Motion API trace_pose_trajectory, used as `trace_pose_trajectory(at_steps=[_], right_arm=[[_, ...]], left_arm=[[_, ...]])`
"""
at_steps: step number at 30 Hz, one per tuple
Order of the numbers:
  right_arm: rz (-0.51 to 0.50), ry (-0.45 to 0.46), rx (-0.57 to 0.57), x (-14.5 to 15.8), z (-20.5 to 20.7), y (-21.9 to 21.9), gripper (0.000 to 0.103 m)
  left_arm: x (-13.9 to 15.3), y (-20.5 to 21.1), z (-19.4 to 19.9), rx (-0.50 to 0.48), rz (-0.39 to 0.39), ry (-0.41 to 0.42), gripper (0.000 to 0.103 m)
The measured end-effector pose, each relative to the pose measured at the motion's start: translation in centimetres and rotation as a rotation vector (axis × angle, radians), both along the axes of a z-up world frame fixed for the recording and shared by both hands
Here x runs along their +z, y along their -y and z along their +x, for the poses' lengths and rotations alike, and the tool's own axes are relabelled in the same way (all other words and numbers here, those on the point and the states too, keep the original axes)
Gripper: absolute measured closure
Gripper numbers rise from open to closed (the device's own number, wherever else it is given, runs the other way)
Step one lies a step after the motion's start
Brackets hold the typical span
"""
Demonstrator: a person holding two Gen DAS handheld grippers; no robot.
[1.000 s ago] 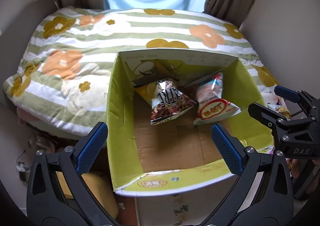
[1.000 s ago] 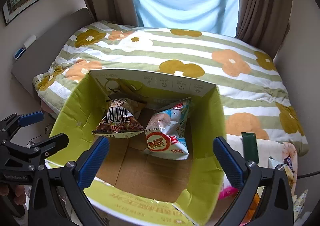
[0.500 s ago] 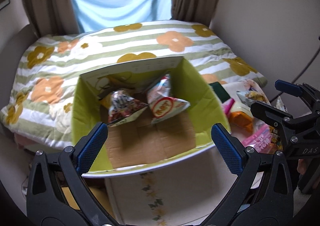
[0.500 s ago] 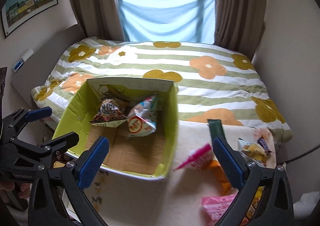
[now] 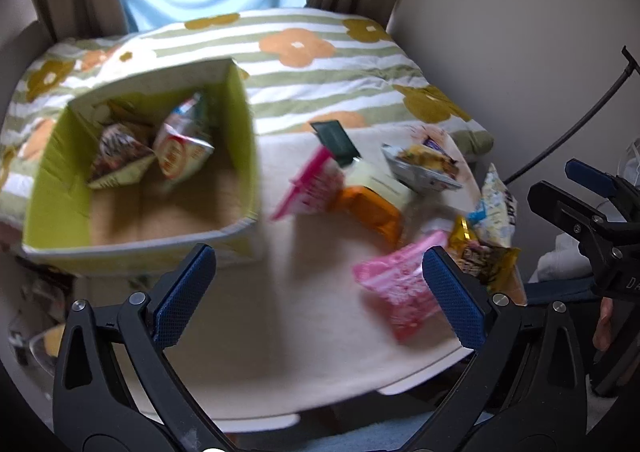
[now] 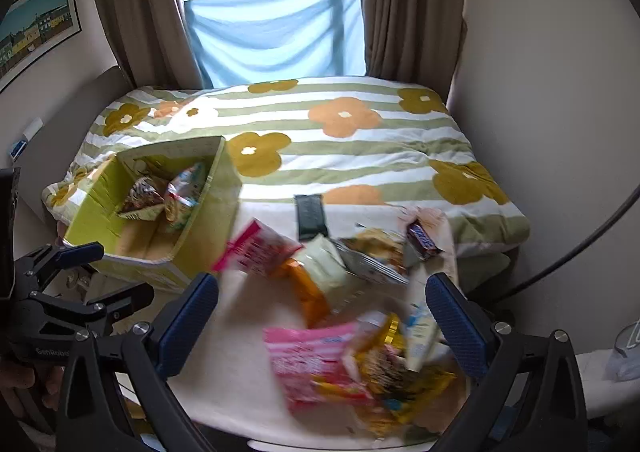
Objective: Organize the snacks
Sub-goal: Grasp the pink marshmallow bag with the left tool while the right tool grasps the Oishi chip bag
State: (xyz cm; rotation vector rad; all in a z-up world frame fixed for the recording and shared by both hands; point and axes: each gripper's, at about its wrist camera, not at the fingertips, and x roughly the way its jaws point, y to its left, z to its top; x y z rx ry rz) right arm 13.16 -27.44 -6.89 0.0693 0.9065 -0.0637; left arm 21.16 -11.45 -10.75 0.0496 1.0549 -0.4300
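Note:
A green cardboard box (image 5: 246,139) (image 6: 212,207) stands at the table's left with two snack bags inside: a brown one (image 5: 118,155) (image 6: 142,197) and a white-and-red one (image 5: 178,149) (image 6: 182,193). Loose snacks lie on the cream table to its right: a pink bag (image 5: 394,282) (image 6: 308,362), an orange packet (image 5: 370,211) (image 6: 306,296), another pink pack (image 5: 310,183) (image 6: 254,248), a yellow bag (image 5: 482,258) (image 6: 394,368). My left gripper (image 5: 316,296) is open and empty above the table's front. My right gripper (image 6: 322,324) is open and empty over the snack pile.
A dark green bar (image 6: 310,213) and a chocolate bar (image 6: 424,238) lie at the table's far edge. Behind is a bed with a flowered striped quilt (image 6: 344,123). A wall stands to the right; a black cable (image 6: 580,244) runs along it.
Both grippers have swung right and pulled back from over the box; the box now sits at left and the loose snack pile has come into view. Both stay open.

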Motion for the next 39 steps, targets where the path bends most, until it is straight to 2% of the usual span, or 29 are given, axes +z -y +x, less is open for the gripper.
trace_pose_trajectory(at_steps=[6,10,16,22,32,33,37,39], right_arm=[[0.013,0.022,0.009,-1.3,-2.8,5.5,0.0],[0.045,-0.009,0.003,-2.7,-3.6,7.7,0.0],[0.093,-0.054,-0.037,-5.8,-4.2,10.2,0.0],[0.147,-0.08,-0.09,-8.9,-4.1,12.0,0.0],[0.197,-0.118,-0.109,-12.4,-2.9,12.4,0.0],[0.204,-0.12,-0.116,-12.7,-2.8,12.4,0.0],[0.212,-0.131,-0.146,-13.3,-2.2,12.6,0.0],[0.209,-0.133,-0.159,-13.5,-1.9,12.6,0.0]], left_arm=[[-4.4,4.7,-2.0,0.053,-0.033,-0.164,0.0],[-7.3,7.1,-3.5,0.083,-0.054,-0.256,0.0],[-10.5,9.6,-3.6,0.119,-0.02,-0.296,0.0],[-13.1,10.3,-2.7,0.176,0.006,-0.298,0.0],[-16.6,10.9,-1.8,0.187,0.019,-0.343,0.001],[-16.8,10.9,-1.6,0.184,0.016,-0.346,0.002],[-17.6,11.0,-0.9,0.164,-0.018,-0.373,0.023],[-18.0,10.8,-0.8,0.153,-0.022,-0.39,0.029]])
